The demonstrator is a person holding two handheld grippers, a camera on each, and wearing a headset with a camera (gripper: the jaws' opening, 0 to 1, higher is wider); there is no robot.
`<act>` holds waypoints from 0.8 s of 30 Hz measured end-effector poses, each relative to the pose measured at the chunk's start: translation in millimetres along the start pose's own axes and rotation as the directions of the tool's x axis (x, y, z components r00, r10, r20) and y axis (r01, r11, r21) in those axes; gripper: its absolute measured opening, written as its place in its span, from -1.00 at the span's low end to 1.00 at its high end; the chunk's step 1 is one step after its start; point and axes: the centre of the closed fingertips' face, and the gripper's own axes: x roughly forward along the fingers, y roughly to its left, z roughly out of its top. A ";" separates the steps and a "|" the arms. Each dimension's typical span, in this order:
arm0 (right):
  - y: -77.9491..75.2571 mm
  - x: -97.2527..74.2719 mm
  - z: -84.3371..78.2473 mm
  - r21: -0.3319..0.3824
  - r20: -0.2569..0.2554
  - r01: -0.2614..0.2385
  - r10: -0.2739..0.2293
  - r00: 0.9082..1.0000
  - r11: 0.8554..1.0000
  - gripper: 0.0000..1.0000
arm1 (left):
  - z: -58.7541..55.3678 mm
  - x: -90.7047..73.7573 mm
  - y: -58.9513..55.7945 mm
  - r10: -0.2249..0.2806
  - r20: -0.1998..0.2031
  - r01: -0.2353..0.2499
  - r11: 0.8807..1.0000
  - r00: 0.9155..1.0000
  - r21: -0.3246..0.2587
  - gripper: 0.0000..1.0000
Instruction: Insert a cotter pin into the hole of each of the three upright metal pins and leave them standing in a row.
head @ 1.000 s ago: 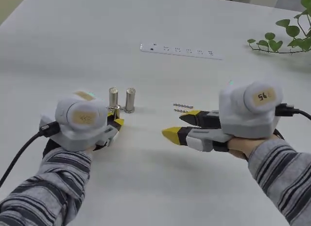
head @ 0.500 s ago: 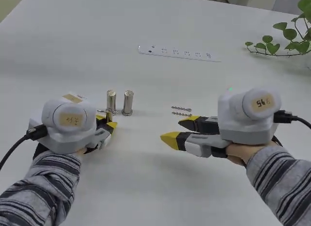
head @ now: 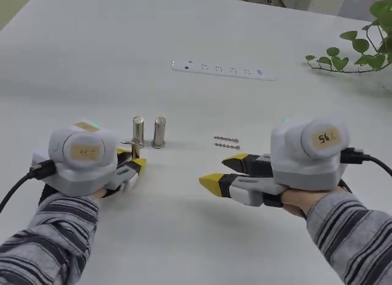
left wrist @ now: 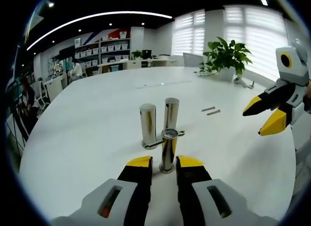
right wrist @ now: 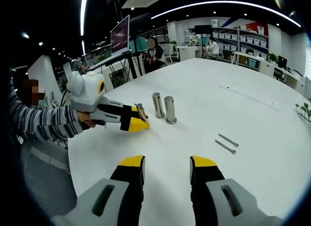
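Two bare upright metal pins (head: 138, 130) (head: 159, 132) stand side by side on the white table; in the left gripper view they are the left pin (left wrist: 147, 125) and the right pin (left wrist: 170, 114). A third upright pin (head: 135, 149) (left wrist: 168, 149) stands just in front of them with a cotter pin (left wrist: 156, 142) through its hole. My left gripper (head: 132, 159) (left wrist: 164, 163) is shut on this pin near its base. Two loose cotter pins (head: 226, 142) (right wrist: 226, 143) lie to the right. My right gripper (head: 223, 170) (right wrist: 167, 164) hovers open and holds nothing, near them.
A white power strip (head: 222, 70) lies farther back on the table (head: 184, 236). A potted plant's leaves (head: 361, 46) reach in at the far right. A black cable (head: 18, 181) trails from the left gripper.
The left gripper has drawn slightly left and back with the cottered pin, which now stands in front of the left bare pin. The right gripper has hardly moved and stays open.
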 end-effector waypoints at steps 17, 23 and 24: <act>1.9 0.4 32.2 0.002 0.102 0.005 -0.005 0.995 1.000 -0.38 | 24.5 -39.0 -15.1 -0.043 0.066 0.045 0.999 0.997 -0.028 -0.09; 4.8 10.6 52.6 0.018 0.143 -0.010 0.008 0.990 1.000 -0.39 | 25.7 -54.4 -19.3 -0.038 0.061 0.041 0.998 0.997 -0.039 -0.05; 5.4 13.2 56.1 0.016 0.147 -0.012 0.010 0.989 1.000 -0.39 | 27.4 -57.4 -19.8 -0.035 0.068 0.038 0.998 0.997 -0.043 -0.05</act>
